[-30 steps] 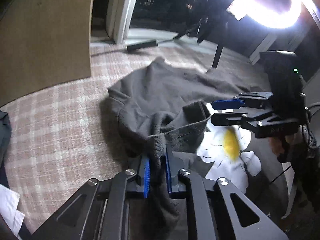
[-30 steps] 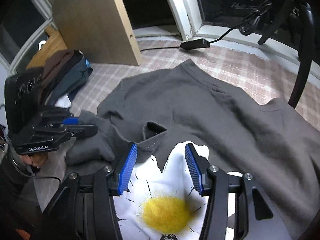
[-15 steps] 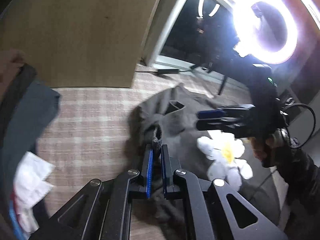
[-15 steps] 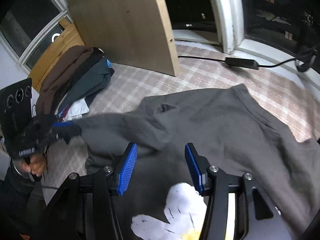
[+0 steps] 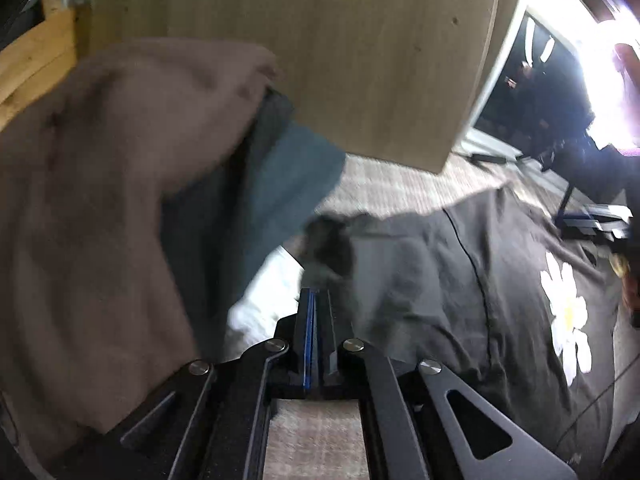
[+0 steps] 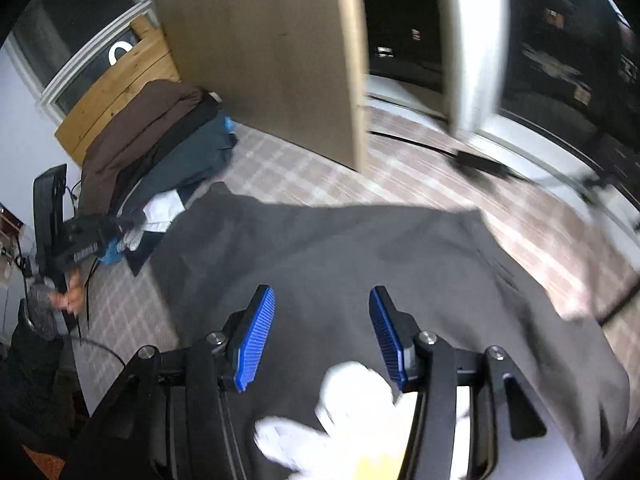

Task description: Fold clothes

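Observation:
A dark grey sweatshirt with a white and yellow daisy print lies spread on a plaid cover. My left gripper is shut on the sleeve cuff, held out to the left close to a pile of clothes. In the right wrist view the left gripper shows at the far left, in a person's hand. My right gripper is open and hovers over the sweatshirt's body just above the daisy print, with nothing between its blue pads. The right gripper also shows at the left view's right edge.
A pile of folded clothes sits at the left: brown, teal and white pieces. A wooden board leans behind it. A black power brick with cable lies by the window frame. A bright lamp glares at the right.
My left gripper has pulled the sleeve cuff out to the left toward the clothes pile, and the sweatshirt now lies flatter. My right gripper stayed open and lifted back above the daisy.

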